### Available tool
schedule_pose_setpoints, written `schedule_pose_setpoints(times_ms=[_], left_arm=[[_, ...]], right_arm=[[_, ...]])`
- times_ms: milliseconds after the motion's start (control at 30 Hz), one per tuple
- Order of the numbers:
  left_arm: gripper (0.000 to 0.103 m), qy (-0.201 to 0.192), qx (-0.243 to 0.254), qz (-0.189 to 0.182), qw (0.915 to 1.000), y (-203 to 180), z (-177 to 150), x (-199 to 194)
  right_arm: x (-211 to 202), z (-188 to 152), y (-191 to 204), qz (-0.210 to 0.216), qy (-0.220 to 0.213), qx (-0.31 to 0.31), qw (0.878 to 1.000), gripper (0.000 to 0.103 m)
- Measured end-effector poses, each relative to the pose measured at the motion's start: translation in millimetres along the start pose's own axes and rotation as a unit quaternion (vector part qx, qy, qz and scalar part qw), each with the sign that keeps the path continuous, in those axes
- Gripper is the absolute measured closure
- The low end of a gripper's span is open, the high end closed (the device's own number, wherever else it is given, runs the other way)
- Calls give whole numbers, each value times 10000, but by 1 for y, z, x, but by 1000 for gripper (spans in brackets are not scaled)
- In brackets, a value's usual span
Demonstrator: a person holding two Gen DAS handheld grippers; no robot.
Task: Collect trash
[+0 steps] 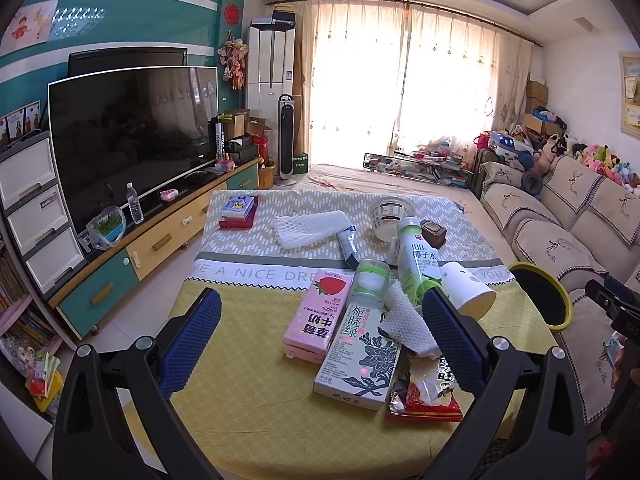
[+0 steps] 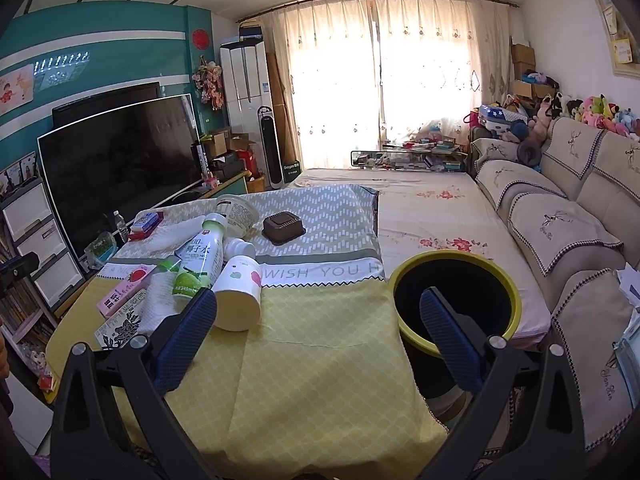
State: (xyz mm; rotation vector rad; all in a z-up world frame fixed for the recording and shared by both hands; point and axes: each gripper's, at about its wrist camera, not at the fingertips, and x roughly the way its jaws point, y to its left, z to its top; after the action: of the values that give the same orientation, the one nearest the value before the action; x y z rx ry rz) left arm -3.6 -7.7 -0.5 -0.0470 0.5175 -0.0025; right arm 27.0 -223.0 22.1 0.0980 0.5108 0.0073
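Observation:
Trash lies piled on the yellow tablecloth [image 1: 248, 392]: a pink strawberry milk carton [image 1: 320, 316], a white floral carton [image 1: 360, 360], a green-capped bottle [image 1: 372, 280], a coconut water bottle [image 1: 418, 260], a paper cup [image 1: 466, 288] on its side, white foam netting [image 1: 406, 324] and a red wrapper [image 1: 424, 396]. My left gripper [image 1: 320, 344] is open above the cartons, empty. My right gripper [image 2: 320, 336] is open and empty between the paper cup [image 2: 238, 296] and a black bin with a yellow rim [image 2: 456, 300] at the table's right edge.
Further back lie a foam net [image 1: 312, 228], a plastic tub [image 1: 390, 216], a dark brown box [image 2: 282, 228] and a small box stack [image 1: 238, 212]. A TV [image 1: 132, 136] stands left, a sofa [image 2: 560, 232] right, a low bed [image 2: 432, 208] behind.

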Motion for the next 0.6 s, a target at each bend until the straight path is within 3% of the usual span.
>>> schedule_pose_setpoints(times_ms=[600], left_arm=[[4, 36, 2, -53, 10000, -1, -1, 2]], right_arm=[[2, -2, 0, -3, 32, 29, 10000, 6]])
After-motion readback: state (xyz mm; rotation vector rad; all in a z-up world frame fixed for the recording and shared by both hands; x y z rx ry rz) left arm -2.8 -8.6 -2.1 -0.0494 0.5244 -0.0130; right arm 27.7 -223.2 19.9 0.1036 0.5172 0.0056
